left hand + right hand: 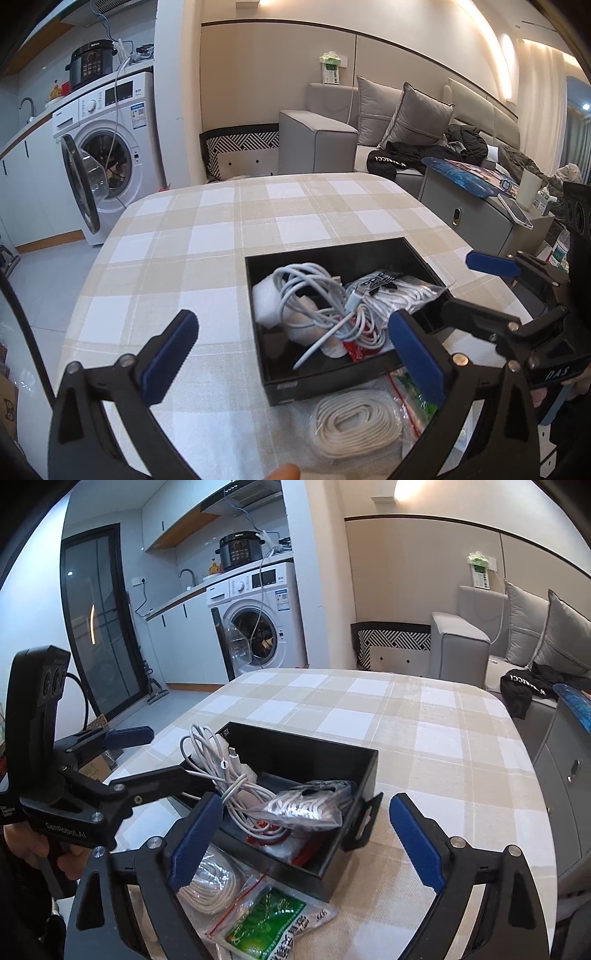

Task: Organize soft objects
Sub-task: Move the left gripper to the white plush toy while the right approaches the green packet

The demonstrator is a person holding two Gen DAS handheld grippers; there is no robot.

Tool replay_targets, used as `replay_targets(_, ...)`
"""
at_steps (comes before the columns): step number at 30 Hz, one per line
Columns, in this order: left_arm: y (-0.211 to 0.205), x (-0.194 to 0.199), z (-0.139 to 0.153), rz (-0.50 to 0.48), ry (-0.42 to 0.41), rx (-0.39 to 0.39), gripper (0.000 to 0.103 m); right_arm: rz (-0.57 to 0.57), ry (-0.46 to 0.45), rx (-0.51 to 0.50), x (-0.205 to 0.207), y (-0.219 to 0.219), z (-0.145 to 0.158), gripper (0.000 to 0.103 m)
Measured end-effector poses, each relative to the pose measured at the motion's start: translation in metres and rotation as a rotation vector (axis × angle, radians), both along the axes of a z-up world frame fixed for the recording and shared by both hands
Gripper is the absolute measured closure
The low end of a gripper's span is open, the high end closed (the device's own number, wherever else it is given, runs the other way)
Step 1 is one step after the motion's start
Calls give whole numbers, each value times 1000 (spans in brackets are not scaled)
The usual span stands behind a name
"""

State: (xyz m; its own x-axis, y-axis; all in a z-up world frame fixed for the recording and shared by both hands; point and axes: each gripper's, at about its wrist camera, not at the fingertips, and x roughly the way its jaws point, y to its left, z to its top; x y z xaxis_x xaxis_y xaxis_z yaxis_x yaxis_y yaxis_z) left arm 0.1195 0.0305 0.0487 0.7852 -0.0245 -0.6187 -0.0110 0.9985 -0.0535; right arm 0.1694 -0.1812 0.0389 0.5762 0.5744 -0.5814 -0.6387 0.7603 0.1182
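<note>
On the checked tablecloth (207, 236), near the table's near edge, sits a black open box (295, 384). Inside it: a tangle of white charging cable (310, 291) draped over a white padded item toward the box's left wall, a clear bag of white cord (314, 806) toward its right wall, and something red at the bottom, too covered to identify.

Just outside the box's near wall, on the cloth, lies a bagged coil of off-white cable (356, 421), touching the wall or nearly so. Beside it, toward the right, a green-printed sachet (264, 921) in a clear zip bag.

Left gripper (291, 354): jaws spread wide, nothing between the pads; the box's near left corner and the coil show in the gap. Right gripper (306, 838): jaws also wide apart, nothing clamped, straddling the box's near right corner. No earlier frame to compare.
</note>
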Motion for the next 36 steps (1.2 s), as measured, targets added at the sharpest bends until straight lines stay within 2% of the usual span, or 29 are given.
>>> replay_targets(1, 1, -4, 0, -2, 1, 2, 0, -9, 0, -9, -3, -2, 0, 1)
replay_targets(2, 2, -9, 0, -2, 3, 6, 0, -14, -2, -14, -6, -4, -1, 0)
replay_targets(12, 10, -49, -8, 1, 17, 25, 0, -18, 27, -74, -38, -14, -17, 0)
replay_targets(17, 10, -67, -21, -8, 43, 27, 0, -16, 43, -102, -51, -17, -29, 0)
replay_targets(28, 2, -87, -43, -34, 98, 21, 0, 16, 117, -186, -67, -21, -57, 0)
replay_targets(36, -7, -91, -53, -81, 129, 38, 0, 32, 167, -185, -71, -20, -72, 0)
